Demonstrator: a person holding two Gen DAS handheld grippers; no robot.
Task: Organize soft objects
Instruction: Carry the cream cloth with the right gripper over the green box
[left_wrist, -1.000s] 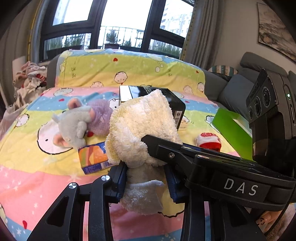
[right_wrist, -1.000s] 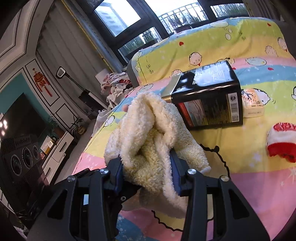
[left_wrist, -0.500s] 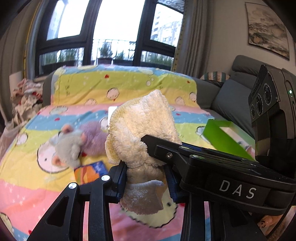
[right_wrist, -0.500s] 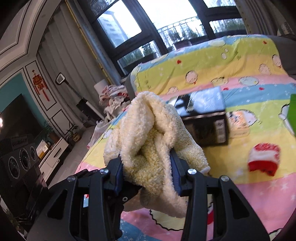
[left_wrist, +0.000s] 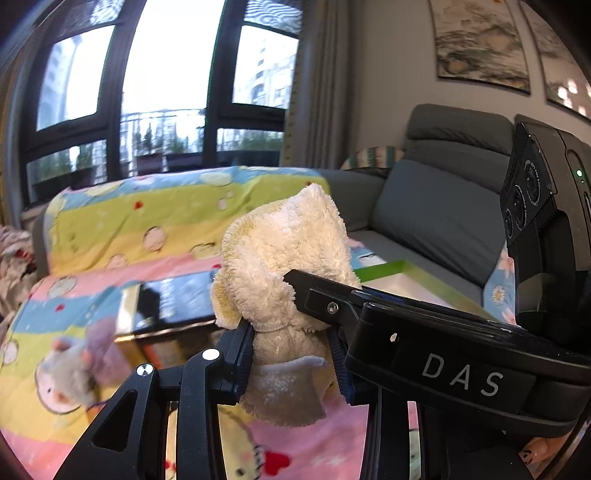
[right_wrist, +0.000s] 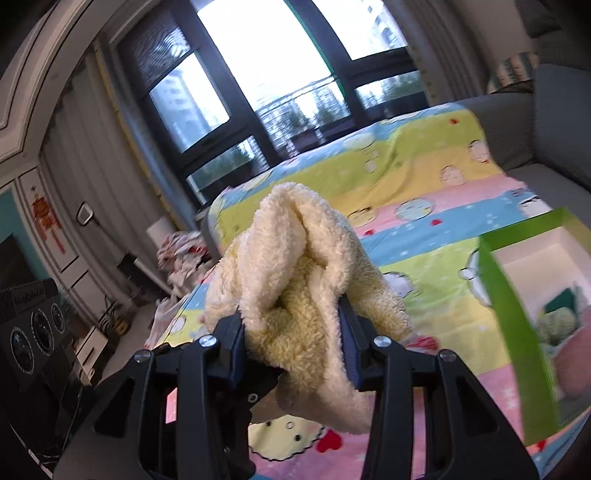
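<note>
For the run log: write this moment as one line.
left gripper: shut on cream towel | right gripper: shut on cream towel | towel: held above blanket | green box: open, right

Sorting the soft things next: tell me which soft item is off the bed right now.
The cream fluffy towel, clamped by both the left claw and right claw. The grey-purple plush mouse lies on the blanket.

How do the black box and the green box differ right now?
The black box is dark, glossy and closed; the green box is bright green, open-topped, white inside. The black box shows no contents; the green box holds soft items. Both sit on the cartoon-print blanket.
</note>
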